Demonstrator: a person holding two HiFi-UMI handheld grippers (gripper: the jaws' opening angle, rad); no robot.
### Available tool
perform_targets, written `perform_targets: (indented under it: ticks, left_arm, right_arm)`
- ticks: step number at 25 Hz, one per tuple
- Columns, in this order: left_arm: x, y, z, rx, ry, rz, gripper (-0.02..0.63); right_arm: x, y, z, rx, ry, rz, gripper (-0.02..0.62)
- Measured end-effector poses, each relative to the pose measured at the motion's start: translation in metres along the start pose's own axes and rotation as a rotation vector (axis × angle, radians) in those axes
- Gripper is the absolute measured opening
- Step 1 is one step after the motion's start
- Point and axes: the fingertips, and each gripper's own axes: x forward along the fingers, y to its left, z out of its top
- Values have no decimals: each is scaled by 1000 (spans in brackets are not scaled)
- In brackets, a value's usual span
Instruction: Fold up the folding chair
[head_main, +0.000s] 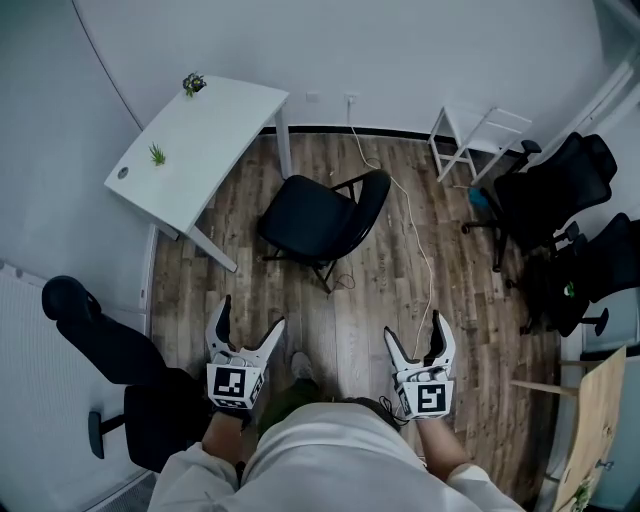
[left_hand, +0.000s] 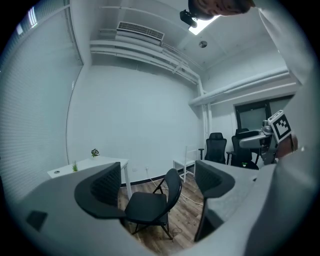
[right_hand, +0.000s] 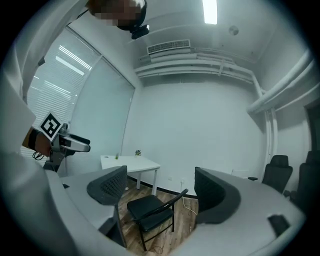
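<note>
The black folding chair (head_main: 322, 222) stands unfolded on the wood floor, seat toward the left, backrest toward the right. It shows between the jaws in the left gripper view (left_hand: 150, 205) and in the right gripper view (right_hand: 152, 212). My left gripper (head_main: 246, 335) is open and empty, well short of the chair. My right gripper (head_main: 421, 344) is also open and empty, about level with the left one, nearer me than the chair.
A white desk (head_main: 195, 145) with two small plants stands left of the chair. A white cable (head_main: 415, 235) runs across the floor by the chair. Black office chairs (head_main: 555, 200) and a white stand (head_main: 478, 135) sit at the right; another office chair (head_main: 105, 345) is at my left.
</note>
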Motion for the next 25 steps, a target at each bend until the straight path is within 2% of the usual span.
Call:
perform_targets:
  ticks: [6, 13, 25]
  left_arm:
    - [35, 34, -7, 0, 27, -34, 466]
    - [82, 33, -5, 6, 47, -77, 466]
    - [194, 53, -6, 24, 121, -27, 466]
  right_arm:
    - [40, -11, 4, -1, 0, -65, 416]
    - [78, -39, 2, -6, 5, -94, 416]
    - [183, -100, -18, 45, 5, -55, 414]
